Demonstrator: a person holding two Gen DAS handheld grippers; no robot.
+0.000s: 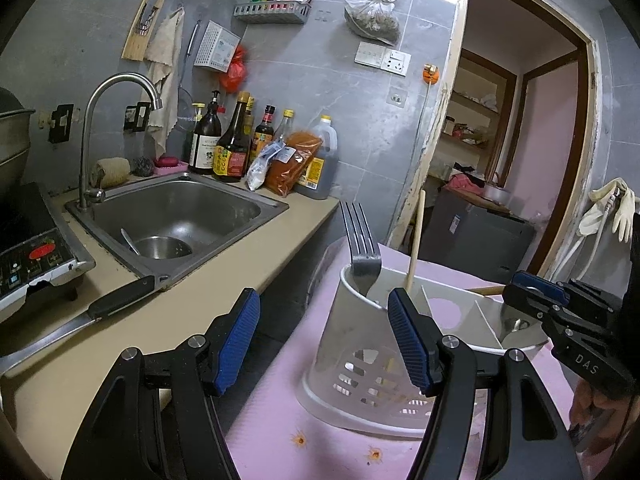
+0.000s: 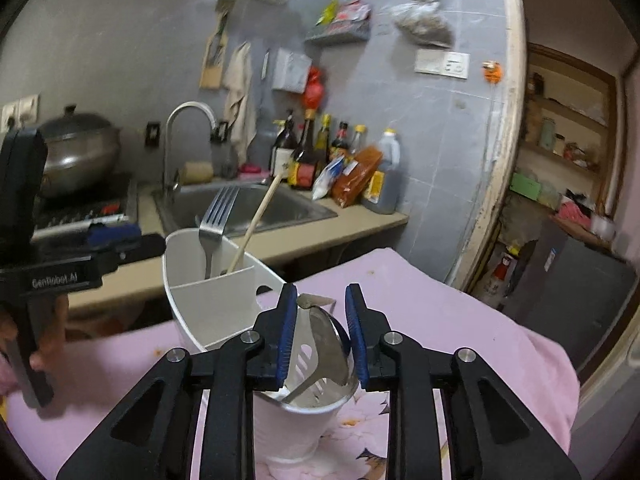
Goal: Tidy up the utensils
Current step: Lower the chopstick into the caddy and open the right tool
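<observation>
A white divided utensil holder point(image 1: 404, 344) stands on the pink-covered table point(image 1: 264, 420), a fork point(image 1: 362, 248) and a wooden-handled utensil point(image 1: 414, 248) upright in one compartment. The left gripper point(image 1: 324, 344) is spread wide and empty — its right pad in front of the holder's rim. The right gripper point(image 2: 322, 332) stands narrowly apart just above another compartment, a slotted metal spatula point(image 2: 316, 352) between its pads — whether they press it I cannot tell.
</observation>
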